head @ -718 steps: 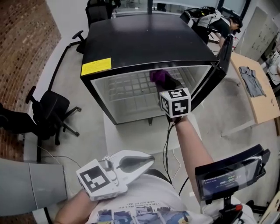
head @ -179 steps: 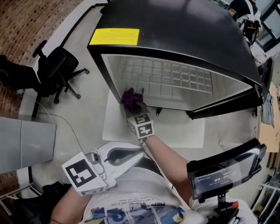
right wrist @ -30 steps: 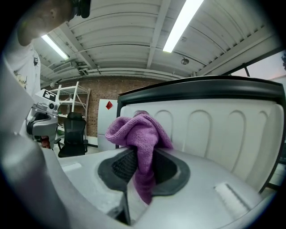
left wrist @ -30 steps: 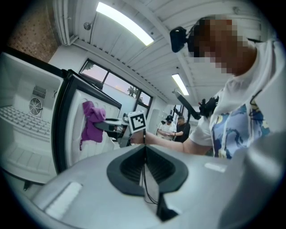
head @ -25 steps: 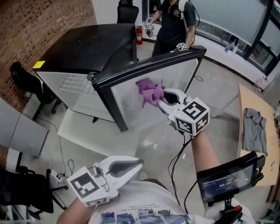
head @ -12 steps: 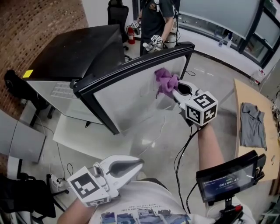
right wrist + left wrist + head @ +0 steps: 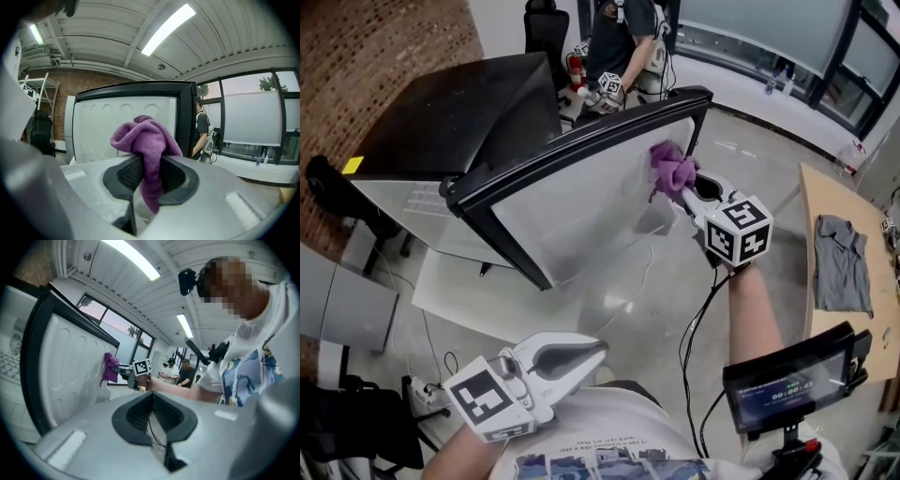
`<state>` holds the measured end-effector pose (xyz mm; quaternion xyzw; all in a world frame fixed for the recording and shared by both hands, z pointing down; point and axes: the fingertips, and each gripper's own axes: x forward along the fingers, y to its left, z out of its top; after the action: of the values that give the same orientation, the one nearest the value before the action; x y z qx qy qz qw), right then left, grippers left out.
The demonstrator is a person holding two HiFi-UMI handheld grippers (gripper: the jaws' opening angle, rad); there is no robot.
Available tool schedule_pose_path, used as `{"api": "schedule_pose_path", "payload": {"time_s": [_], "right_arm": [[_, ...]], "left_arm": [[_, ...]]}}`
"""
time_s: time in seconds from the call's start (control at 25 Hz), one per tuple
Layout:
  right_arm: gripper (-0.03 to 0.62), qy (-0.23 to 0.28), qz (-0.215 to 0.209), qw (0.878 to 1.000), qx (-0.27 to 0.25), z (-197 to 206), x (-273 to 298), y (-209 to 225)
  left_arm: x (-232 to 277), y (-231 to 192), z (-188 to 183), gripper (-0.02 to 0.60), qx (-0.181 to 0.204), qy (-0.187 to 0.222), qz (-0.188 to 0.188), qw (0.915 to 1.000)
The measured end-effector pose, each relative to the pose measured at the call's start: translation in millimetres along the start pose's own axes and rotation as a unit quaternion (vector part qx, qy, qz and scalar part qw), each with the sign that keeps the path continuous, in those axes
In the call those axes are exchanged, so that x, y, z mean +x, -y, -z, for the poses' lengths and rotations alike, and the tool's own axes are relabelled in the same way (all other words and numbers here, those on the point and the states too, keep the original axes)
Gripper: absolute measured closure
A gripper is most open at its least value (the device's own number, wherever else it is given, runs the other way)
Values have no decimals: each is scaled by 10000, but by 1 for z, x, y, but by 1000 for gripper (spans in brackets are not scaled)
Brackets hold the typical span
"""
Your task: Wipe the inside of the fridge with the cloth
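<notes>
Cloth point(image 7: 672, 169), clamped in the right gripper point(image 7: 684, 189), apparently touches the fridge door point(image 7: 581, 202) liner's top far corner; left gripper point(image 7: 581, 352), closed empty, hangs well back.

Bright, even indoor light; ceiling strip lights point(image 7: 168, 29) run overhead in both gripper views, blown out to white; daylight comes through the windows point(image 7: 253, 117); head view is evenly lit and sharp, with only soft shadows; mild sheen on the floor point(image 7: 619, 300); white fridge door point(image 7: 581, 187) is pale but not clipped; heavy fisheye bowing and dark vignette in both gripper views; near bodies of left hand-held gripper point(image 7: 152, 404) and right hand-held gripper point(image 7: 147, 164) are soft; cloth point(image 7: 145, 136) is in focus
</notes>
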<state>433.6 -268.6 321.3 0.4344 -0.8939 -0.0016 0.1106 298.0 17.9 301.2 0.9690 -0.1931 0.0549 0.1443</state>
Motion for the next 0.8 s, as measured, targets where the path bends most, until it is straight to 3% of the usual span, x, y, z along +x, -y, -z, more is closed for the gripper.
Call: {"api": "schedule_pose_path", "payload": {"time_s": [0.32,0.64,0.8], "right_arm": [[514,252,-952,9951,-125,-13,-10,-84],[514,249,-2117,9769,-122,-7,9,-200],[514,195,-2399,9706,-86,2,22,-231]], "left_arm": [[-13,-5,3,577,-32,-8,3,10000],[-31,-3,4,577,-76,-24,-27,10000],[-39,1,2,577,-109,-25,-80,9999]]}}
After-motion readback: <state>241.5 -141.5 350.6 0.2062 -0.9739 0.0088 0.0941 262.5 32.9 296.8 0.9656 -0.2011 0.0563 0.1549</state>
